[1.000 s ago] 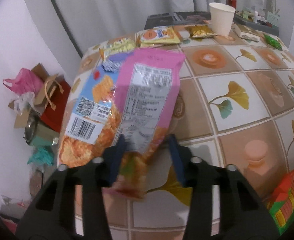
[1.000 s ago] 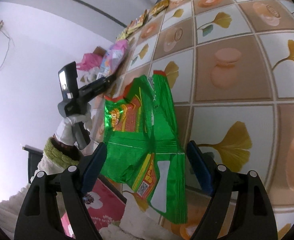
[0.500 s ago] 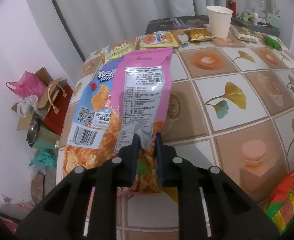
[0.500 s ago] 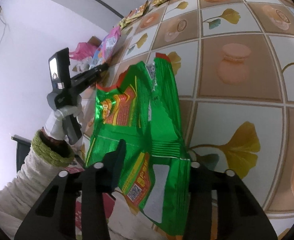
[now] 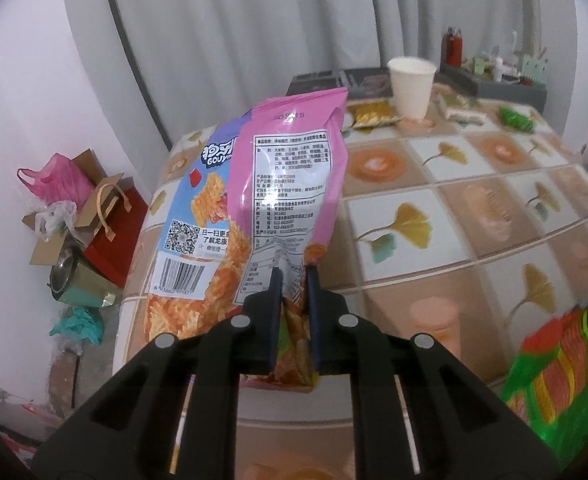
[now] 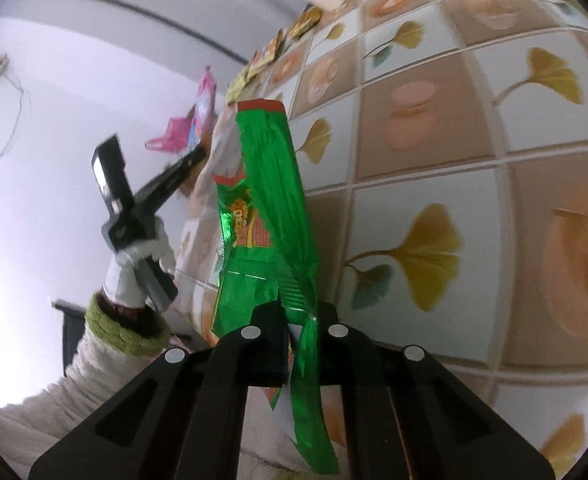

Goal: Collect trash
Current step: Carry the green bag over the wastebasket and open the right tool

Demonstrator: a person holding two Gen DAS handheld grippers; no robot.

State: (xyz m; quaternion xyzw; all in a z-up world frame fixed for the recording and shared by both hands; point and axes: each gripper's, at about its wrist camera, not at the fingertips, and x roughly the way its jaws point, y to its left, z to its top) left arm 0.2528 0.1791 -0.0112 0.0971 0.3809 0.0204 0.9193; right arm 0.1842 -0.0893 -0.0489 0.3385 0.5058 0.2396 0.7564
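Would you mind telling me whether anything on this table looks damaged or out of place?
The crumpled green foil snack bag, pinched in the right gripper, has a torn, ragged top edge. Small snack packets lie scattered by the white paper cup.

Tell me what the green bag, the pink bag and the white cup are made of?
Green bag: looks like shiny metallic foil, since it creases sharply and glints. Pink bag: probably glossy printed plastic film, with light streaks across its label. White cup: likely matte paper, with a dull surface and rolled rim, though it is too far away to be sure.
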